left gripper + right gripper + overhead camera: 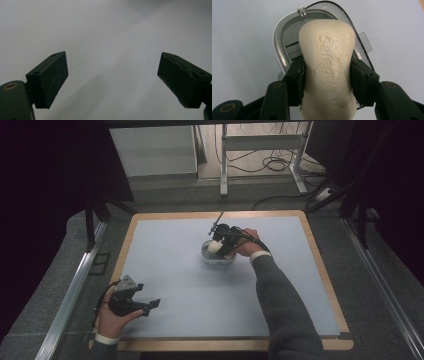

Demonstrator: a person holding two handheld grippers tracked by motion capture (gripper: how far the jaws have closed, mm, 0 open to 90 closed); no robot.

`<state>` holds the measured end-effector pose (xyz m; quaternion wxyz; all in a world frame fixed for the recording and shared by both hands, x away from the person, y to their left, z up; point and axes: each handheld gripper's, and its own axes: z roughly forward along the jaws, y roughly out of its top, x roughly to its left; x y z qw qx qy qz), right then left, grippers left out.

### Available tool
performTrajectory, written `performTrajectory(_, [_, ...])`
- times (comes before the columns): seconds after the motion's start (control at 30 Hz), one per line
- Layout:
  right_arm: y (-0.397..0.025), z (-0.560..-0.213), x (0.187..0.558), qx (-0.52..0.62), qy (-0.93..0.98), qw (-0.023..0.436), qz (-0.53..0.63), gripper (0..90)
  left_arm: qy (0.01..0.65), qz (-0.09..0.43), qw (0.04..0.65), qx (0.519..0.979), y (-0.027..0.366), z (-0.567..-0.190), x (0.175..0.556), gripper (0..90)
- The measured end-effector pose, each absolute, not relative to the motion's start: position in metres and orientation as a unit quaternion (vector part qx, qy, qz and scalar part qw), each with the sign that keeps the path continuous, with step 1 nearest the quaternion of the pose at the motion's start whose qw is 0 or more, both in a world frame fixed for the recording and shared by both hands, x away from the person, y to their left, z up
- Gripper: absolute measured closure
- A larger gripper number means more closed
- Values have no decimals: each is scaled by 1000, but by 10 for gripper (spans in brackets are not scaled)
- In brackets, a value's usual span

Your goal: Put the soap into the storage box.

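Note:
A cream bar of soap [328, 67] with embossed lettering is clamped between the two black jaws of my right gripper [327, 77], which is shut on its sides. The bar hangs just above a grey soap dish [284, 47] with a slotted floor and a clear hinged lid. From above, the soap [215, 246] and right gripper [222, 241] sit over the dish [216, 256] at the mat's centre back. My left gripper [150, 306] rests near the front left corner, jaws wide apart; its own view has both pads [50, 77] over bare mat, nothing between them.
A pale blue mat [190, 285] covers the wood-edged table [125, 240]. Metal rails [70, 295] run along both sides. Beyond the far edge stand a white frame [260, 142] and loose cables [272, 165] on the floor.

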<state>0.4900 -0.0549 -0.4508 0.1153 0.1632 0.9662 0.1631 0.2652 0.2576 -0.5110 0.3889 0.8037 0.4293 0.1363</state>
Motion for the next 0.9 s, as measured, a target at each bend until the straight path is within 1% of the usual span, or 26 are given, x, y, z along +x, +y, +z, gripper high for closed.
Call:
performTrajectory(0.17, [-56, -443, 489, 178, 958, 113, 194, 485, 429, 137, 388, 804, 257, -511, 265, 101])
performTrajectory(0.2, [-57, -441, 487, 180, 957, 115, 195, 454, 429, 136, 389, 804, 258, -511, 265, 101])
performTrajectory(0.23, [-57, -441, 487, 180, 957, 115, 195, 454, 429, 136, 389, 804, 258, -511, 265, 101])
performTrajectory(0.27, [-58, -438, 485, 190, 954, 118, 200, 418, 429, 138, 389, 803, 259, -511, 265, 101])
performTrajectory(0.3, [-58, -438, 485, 190, 954, 118, 200, 418, 429, 138, 389, 803, 259, -511, 265, 101])
performTrajectory(0.33, [-62, -435, 481, 210, 943, 123, 227, 391, 429, 138, 388, 804, 259, -510, 265, 101])
performTrajectory(0.4, [-66, -430, 476, 229, 930, 131, 254, 379, 430, 139, 388, 804, 259, -510, 265, 101])
performTrajectory(0.43, [-69, -429, 472, 235, 924, 128, 272, 364, 430, 139, 387, 804, 259, -510, 265, 101])
performTrajectory(0.53, [-74, -428, 466, 242, 920, 133, 280, 339, 430, 139, 389, 803, 259, -510, 265, 101])
performTrajectory(0.57, [-80, -430, 460, 246, 918, 134, 281, 321, 430, 139, 389, 803, 259, -510, 265, 101])
performTrajectory(0.67, [-92, -433, 451, 260, 911, 137, 288, 307, 432, 139, 390, 801, 259, -510, 264, 101])
performTrajectory(0.73, [-102, -436, 443, 274, 903, 143, 298, 307, 432, 140, 392, 801, 260, -509, 263, 101])
performTrajectory(0.9, [-130, -447, 420, 289, 893, 141, 316, 301, 435, 142, 392, 798, 262, -508, 263, 101])
